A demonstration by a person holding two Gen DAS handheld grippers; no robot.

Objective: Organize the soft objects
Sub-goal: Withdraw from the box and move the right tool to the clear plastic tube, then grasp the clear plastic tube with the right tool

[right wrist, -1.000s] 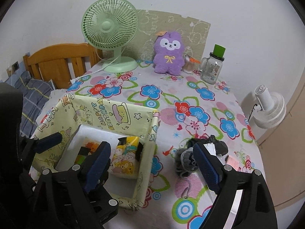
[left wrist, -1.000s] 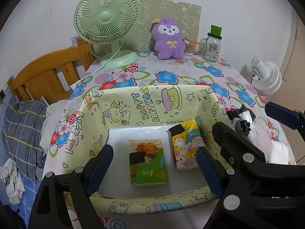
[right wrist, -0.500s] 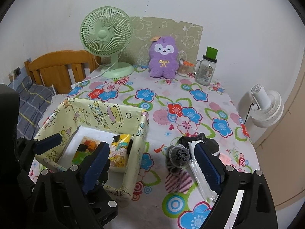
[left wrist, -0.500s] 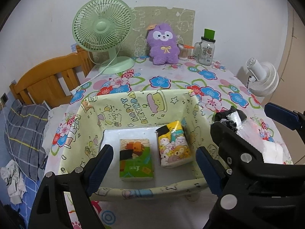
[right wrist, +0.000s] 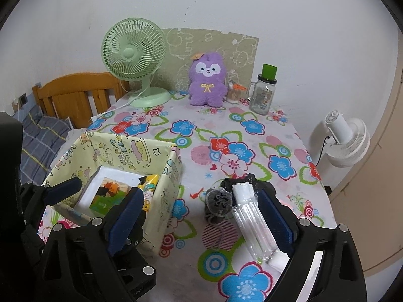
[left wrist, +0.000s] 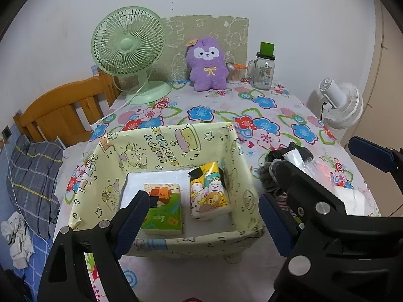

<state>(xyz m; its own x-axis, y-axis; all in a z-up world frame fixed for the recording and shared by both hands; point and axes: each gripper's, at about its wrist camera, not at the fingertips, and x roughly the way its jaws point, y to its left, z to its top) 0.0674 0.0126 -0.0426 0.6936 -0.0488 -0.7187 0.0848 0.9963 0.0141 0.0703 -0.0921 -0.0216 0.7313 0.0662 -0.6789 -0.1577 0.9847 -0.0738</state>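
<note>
A box lined with yellow cartoon paper (left wrist: 161,148) (right wrist: 171,176) stands on the flowered tablecloth. Inside lie a green tissue pack (left wrist: 166,214) (right wrist: 105,198) and a yellow tissue pack (left wrist: 209,191) (right wrist: 149,183). My left gripper (left wrist: 204,221) hovers open above the box's near side, holding nothing. My right gripper (right wrist: 201,219) is open over the table right of the box. Below it lie a grey puff (right wrist: 217,201), a black soft bundle (right wrist: 249,181) and a clear plastic pack (right wrist: 252,221), none gripped. A purple plush (left wrist: 206,68) (right wrist: 207,80) sits at the far edge.
A green desk fan (left wrist: 128,47) and a glass jar with a green lid (left wrist: 263,73) stand at the back. A white fan (right wrist: 347,138) is off the table's right side. A wooden bed frame (left wrist: 63,110) and a plaid pillow lie left.
Both grippers have drawn back and slightly up from the box, so box and table look smaller and farther. Jaws have stayed wide. Nothing was picked up or moved.
</note>
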